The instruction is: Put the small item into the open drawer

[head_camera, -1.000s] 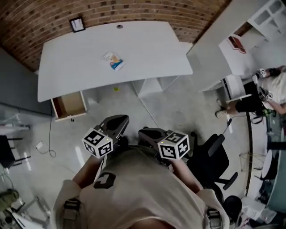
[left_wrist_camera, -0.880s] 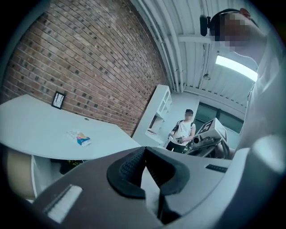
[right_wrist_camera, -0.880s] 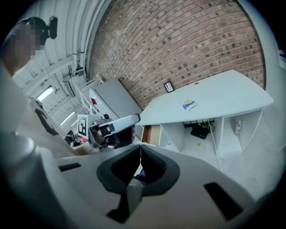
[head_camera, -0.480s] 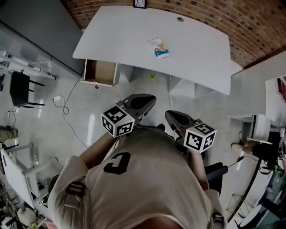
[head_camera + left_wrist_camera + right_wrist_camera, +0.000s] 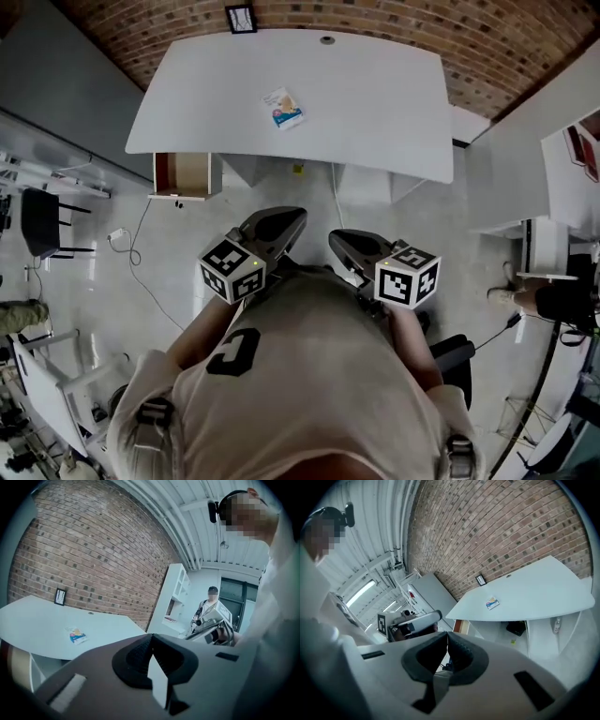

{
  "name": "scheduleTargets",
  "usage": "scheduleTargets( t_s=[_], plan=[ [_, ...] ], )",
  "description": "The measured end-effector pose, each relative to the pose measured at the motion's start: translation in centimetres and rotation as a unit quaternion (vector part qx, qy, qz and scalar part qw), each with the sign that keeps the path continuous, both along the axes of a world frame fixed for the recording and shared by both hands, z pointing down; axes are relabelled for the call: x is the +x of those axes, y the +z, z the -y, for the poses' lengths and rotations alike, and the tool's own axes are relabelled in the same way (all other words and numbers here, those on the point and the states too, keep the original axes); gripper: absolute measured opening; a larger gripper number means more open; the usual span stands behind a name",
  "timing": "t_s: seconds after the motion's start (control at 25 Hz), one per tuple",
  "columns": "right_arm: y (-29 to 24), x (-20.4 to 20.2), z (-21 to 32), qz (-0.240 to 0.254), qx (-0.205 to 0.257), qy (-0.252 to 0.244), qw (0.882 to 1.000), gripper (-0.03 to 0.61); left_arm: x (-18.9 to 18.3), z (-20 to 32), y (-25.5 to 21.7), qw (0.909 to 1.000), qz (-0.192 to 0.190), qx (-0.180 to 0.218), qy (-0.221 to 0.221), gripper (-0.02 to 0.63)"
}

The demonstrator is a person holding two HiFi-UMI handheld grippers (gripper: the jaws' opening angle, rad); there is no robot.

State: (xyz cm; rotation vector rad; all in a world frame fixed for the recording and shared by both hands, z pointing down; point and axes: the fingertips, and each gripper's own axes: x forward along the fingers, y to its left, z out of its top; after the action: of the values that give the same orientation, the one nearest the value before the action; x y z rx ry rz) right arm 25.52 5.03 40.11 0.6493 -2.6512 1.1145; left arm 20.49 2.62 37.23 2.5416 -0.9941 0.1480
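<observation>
The small item (image 5: 283,108) is a flat rectangular packet, mostly white, with a blue patch at one end and an orange-yellow picture beside it. It lies flat and alone near the middle of the white desk (image 5: 375,103), turned askew to the desk's front edge. In the left gripper view the packet (image 5: 76,635) shows its blue end toward the camera. In the right gripper view it (image 5: 492,603) is only a small bright patch on the desktop.

In the head view, the open drawer (image 5: 187,175) is at about 8 o'clock from the packet. It is pulled out under the desk's left end, with a brown inside. A small framed picture (image 5: 241,18) stands at about 11 o'clock from the packet, at the desk's far edge against the brick wall (image 5: 394,23).

Both grippers are held in front of the person's chest, well apart from the desk, with the packet at roughly 12 o'clock from them. The left gripper (image 5: 296,215) has its fingers pressed together on nothing. The right gripper (image 5: 334,235) likewise has its fingers closed tip to tip and empty.
</observation>
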Motion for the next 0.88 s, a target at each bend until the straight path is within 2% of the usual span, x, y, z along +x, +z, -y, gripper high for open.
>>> scheduleTargets(
  t_s=[0.16, 0.4, 0.52, 0.88],
  plan=[
    [-0.1, 2.7, 0.2, 0.014, -0.008, 0.01, 1.0, 0.005, 2.8, 0.8, 0.1, 0.9993, 0.03, -0.006, 0.019, 0.004],
    [0.3, 7.8, 2.2, 0.027, -0.011, 0.046, 0.998, 0.005, 5.6, 4.4, 0.3, 0.9974, 0.066, 0.01, 0.026, 0.005],
    [1.1, 7.3, 3.2, 0.031, -0.028, 0.062, 0.997, 0.005, 4.0, 5.7, 1.2, 0.9976, 0.066, 0.001, 0.023, 0.005],
    [1.7, 3.4, 7.4, 0.001, -0.041, 0.027, 0.999, 0.005, -2.3, 10.5, 2.5, 0.996, 0.085, 0.002, -0.028, 0.005]
  ],
)
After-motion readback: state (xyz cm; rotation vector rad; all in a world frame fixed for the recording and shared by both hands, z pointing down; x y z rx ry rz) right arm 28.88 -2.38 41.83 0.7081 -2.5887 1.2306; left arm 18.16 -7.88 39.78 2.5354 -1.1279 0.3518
